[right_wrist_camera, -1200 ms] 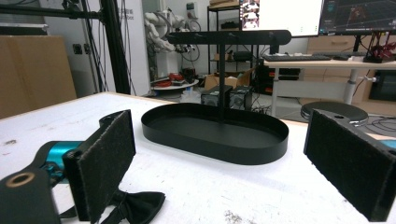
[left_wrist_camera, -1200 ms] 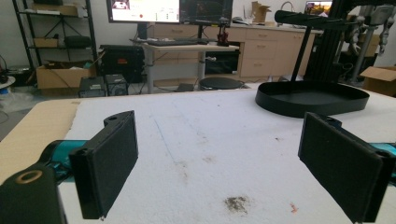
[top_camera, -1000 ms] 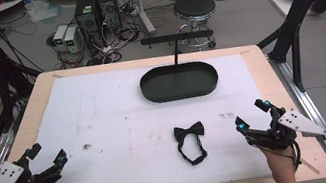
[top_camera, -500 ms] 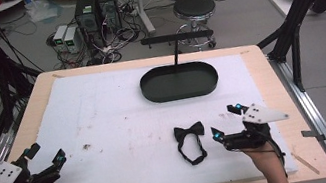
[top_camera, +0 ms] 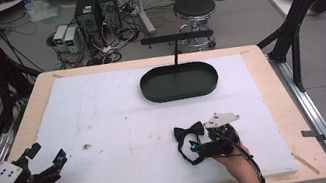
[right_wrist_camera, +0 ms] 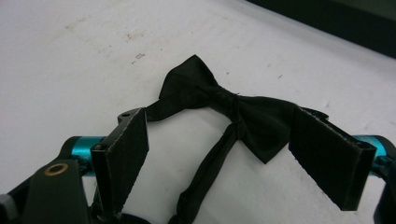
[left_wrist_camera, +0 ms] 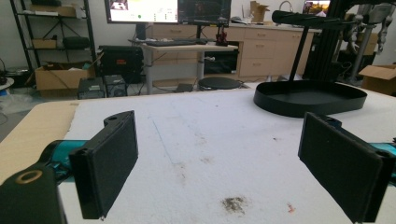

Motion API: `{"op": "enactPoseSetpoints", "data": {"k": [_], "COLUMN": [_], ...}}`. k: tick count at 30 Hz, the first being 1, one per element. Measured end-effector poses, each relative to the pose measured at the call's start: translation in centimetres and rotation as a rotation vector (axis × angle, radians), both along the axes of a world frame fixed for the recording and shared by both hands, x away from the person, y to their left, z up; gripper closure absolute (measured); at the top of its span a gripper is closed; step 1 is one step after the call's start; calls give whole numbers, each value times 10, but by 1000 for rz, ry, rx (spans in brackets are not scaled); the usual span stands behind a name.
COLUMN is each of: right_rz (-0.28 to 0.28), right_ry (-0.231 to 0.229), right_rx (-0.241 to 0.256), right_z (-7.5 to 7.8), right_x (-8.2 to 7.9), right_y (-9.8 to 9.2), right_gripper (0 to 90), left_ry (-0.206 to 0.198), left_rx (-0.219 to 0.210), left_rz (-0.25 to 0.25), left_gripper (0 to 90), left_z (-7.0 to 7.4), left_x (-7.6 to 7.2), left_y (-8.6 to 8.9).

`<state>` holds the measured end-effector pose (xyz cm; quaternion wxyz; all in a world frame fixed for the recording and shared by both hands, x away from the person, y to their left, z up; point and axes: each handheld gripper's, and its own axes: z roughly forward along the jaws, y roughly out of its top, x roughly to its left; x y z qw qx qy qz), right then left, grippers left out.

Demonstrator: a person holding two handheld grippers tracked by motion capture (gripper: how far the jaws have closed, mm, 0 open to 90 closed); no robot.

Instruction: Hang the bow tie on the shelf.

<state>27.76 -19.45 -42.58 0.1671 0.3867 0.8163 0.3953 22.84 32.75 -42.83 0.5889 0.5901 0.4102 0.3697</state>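
Observation:
A black bow tie (top_camera: 188,130) lies flat on the white foam mat, its strap (top_camera: 185,155) looping toward the front edge. My right gripper (top_camera: 193,148) rests on the mat just right of it, pointing left, open. In the right gripper view the bow tie (right_wrist_camera: 233,109) lies just ahead and the strap (right_wrist_camera: 205,170) runs back between the two spread pads (right_wrist_camera: 125,151) without touching them. My left gripper (top_camera: 48,152) sits at the front left corner, open, nothing between its pads (left_wrist_camera: 111,163).
A black oval tray (top_camera: 143,87) stands at the back middle of the mat, also in the left gripper view (left_wrist_camera: 261,100). Behind it rises a black T-shaped stand (top_camera: 176,38). Small dirt specks (top_camera: 86,146) mark the foam. Bare wooden table rim (top_camera: 273,97) borders the mat.
My right gripper has moved left from the front right of the mat up to the bow tie, its jaws now astride the strap. The left gripper has stayed put.

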Motion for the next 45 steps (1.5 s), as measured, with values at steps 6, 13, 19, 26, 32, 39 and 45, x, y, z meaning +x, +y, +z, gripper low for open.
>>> {"op": "enactPoseSetpoints", "data": {"k": [6, 13, 19, 26, 32, 39, 45], "right_rz": [-16, -11, -44, -37, -51, -81, -68], "right_ry": [76, 112, 98, 69, -50, -218, -357], "right_rx": [-40, -18, -29, -53, -43, -5, -20], "right_z": [-10, -17, -17, -17, -10, 10, 30], "right_x": [4, 4, 3, 0, -6, -14, -17], "right_y": [6, 6, 4, 4, 2, -4, 0], "right_gripper": [317, 503, 645, 844, 874, 875, 875], "left_ry": [3, 5, 8, 10, 11, 12, 7], "left_rx": [-2, 2, 4, 6, 6, -1, -8], "left_rz": [1, 0, -2, -3, -4, -5, -9], "left_gripper": [125, 125, 125, 125, 125, 125, 125], "left_z": [-1, -1, -2, -2, -3, -3, -3], "left_x": [1, 1, 1, 2, 2, 2, 2], "left_y": [1, 1, 0, -1, -1, -1, -2]}}
